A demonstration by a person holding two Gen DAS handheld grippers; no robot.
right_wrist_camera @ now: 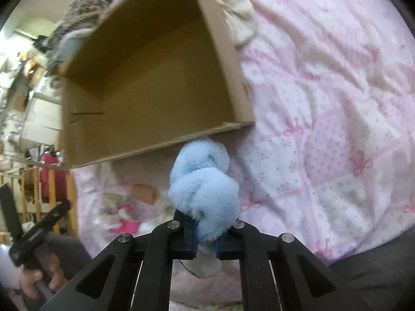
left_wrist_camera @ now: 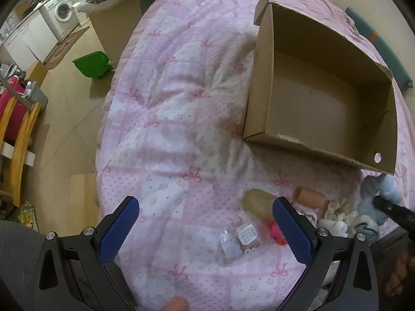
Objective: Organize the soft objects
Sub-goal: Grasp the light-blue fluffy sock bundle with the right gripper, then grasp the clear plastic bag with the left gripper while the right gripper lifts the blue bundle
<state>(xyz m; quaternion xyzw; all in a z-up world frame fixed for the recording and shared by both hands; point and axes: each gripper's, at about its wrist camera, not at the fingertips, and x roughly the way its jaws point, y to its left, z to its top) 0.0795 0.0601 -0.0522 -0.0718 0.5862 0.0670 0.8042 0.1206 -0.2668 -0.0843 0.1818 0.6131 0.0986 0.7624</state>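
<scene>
The right claw [right_wrist_camera: 205, 235] was clenched on a fluffy light-blue plush toy [right_wrist_camera: 205, 194], its fingers pinching the toy's lower end. The toy stood out from the claw along the line of the fingers, its long axis running away from the camera toward the near wall of the cardboard box [right_wrist_camera: 155, 145], with its far rounded lobe just below that wall's edge. The picture did not show whether toy and box touched. In the left wrist view the same toy [left_wrist_camera: 381, 189] appeared at the right edge, just beside the box's near corner, held above the bed.

The box [left_wrist_camera: 259, 108] lay open-topped on the pink quilt [left_wrist_camera: 168, 129], which was patterned with bows.

The left claw [left_wrist_camera: 205, 229] was released, its blue pads [left_wrist_camera: 119, 230] spread wide with nothing between them, hovering over the quilt. Beyond it lay a loose heap of small things: a cardboard tube [left_wrist_camera: 310, 198] lying on its side, a cream fabric piece [left_wrist_camera: 339, 208], a pink item [left_wrist_camera: 276, 233], a small white grid-faced object [left_wrist_camera: 249, 233] and a clear wrapper [left_wrist_camera: 229, 246]. A beige cloth [right_wrist_camera: 240, 23] lay against the box's outer side on the quilt.
</scene>
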